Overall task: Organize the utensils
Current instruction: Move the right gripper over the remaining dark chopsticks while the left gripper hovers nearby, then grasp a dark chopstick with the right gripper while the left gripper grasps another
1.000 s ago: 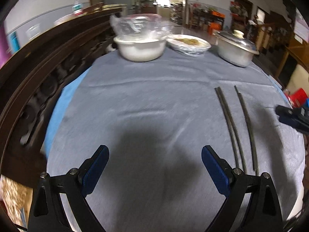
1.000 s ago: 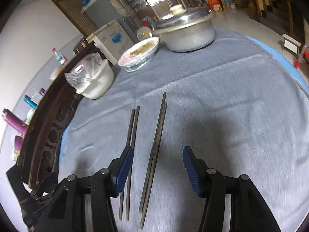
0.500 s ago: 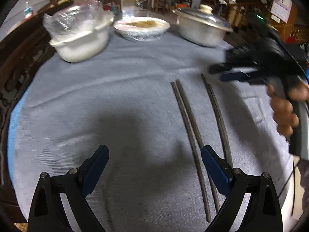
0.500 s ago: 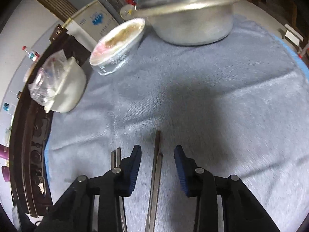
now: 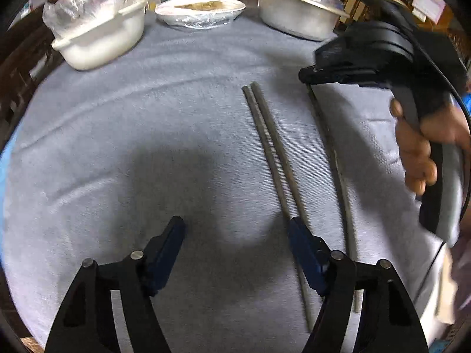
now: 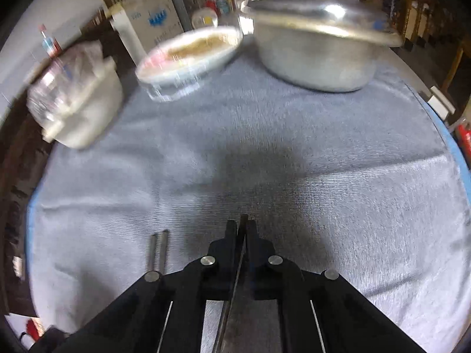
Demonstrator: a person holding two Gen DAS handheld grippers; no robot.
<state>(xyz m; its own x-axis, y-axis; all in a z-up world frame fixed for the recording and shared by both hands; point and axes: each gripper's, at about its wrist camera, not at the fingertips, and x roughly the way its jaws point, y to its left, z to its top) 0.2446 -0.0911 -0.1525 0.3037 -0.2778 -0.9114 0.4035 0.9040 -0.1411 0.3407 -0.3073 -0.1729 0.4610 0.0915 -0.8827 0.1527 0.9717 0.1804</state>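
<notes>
Two pairs of dark chopsticks lie on the grey tablecloth (image 5: 176,111). The left pair (image 5: 273,153) lies lengthwise, its near end beside my left gripper's right finger. My left gripper (image 5: 235,232) is open and empty just above the cloth. My right gripper (image 6: 241,229) is shut on the far end of the right pair of chopsticks (image 6: 240,253); it also shows in the left wrist view (image 5: 306,76), with the right pair (image 5: 335,158) running back from it. The left pair's tips (image 6: 157,247) show left of the right gripper.
A white bowl with a plastic bag (image 5: 100,38), a wrapped plate of food (image 5: 200,11) and a lidded metal pot (image 5: 297,11) stand at the far side of the table. A dark wooden rail (image 5: 17,67) runs along the left.
My right gripper has closed on the far end of the right pair of chopsticks. My left gripper has moved forward and right, nearer the left pair.
</notes>
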